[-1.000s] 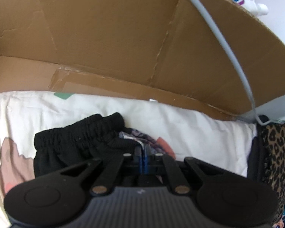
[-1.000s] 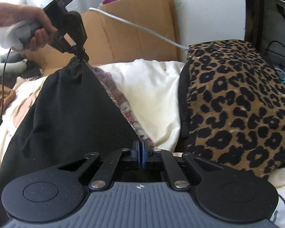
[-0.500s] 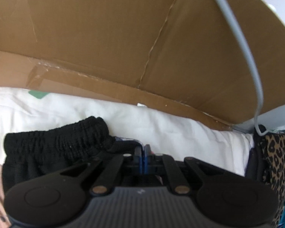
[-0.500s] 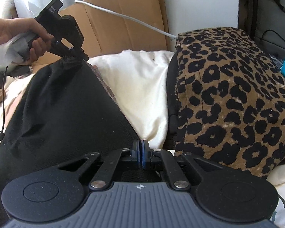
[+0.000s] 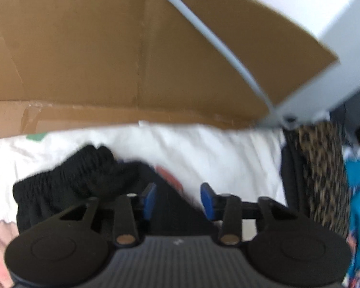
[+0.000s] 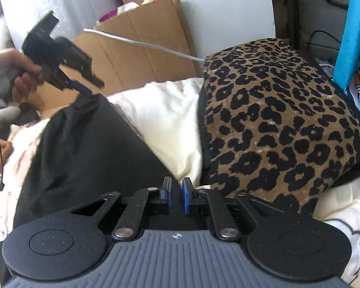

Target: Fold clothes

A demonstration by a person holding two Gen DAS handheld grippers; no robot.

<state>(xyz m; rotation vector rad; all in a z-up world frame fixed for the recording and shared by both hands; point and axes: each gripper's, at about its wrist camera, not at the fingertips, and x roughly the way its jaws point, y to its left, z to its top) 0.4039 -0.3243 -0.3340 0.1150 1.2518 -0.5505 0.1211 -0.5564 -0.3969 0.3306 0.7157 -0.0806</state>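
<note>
While the black shorts lie spread on the white bedding, the left gripper, jaws just parted, hangs above their waistband corner, and the right gripper, also just parting, stands slightly apart over the near edge.

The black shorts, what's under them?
Under the black shorts lies a cream bedsheet, showing beside them. A purplish patterned cloth peeks from their edge; the rest is covered.
</note>
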